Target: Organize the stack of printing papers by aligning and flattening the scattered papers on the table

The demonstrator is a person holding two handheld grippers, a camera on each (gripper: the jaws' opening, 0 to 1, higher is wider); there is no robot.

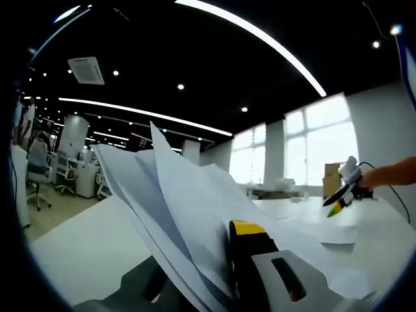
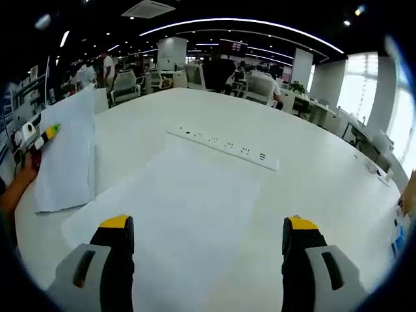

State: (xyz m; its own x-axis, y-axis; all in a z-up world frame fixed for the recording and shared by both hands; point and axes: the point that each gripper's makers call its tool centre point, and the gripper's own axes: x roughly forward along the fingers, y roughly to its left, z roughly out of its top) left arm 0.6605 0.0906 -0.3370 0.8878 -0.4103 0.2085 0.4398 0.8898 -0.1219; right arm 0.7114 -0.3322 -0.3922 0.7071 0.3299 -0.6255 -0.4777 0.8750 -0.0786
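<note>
A fan of several white printing papers (image 1: pixel 188 195) stands tilted up off the white table (image 1: pixel 84 250), pinched low down in my left gripper (image 1: pixel 207 260), whose yellow-tipped jaw presses on the near sheet. In the right gripper view the same gripper (image 2: pixel 40 135) holds that bundle (image 2: pixel 68 149) upright at the table's left edge. My right gripper (image 2: pixel 208 224) hangs open above a flat sheet (image 2: pixel 188 208) lying on the table, with nothing between its jaws. It also shows small at the right of the left gripper view, the right gripper (image 1: pixel 339 203) held by a hand.
A long white power strip (image 2: pixel 224 146) lies across the table (image 2: pixel 312 188) beyond the flat sheet. More flat paper (image 1: pixel 325 231) lies under the right gripper. Office chairs (image 2: pixel 127 84) and desks stand past the far table edge, with people among them.
</note>
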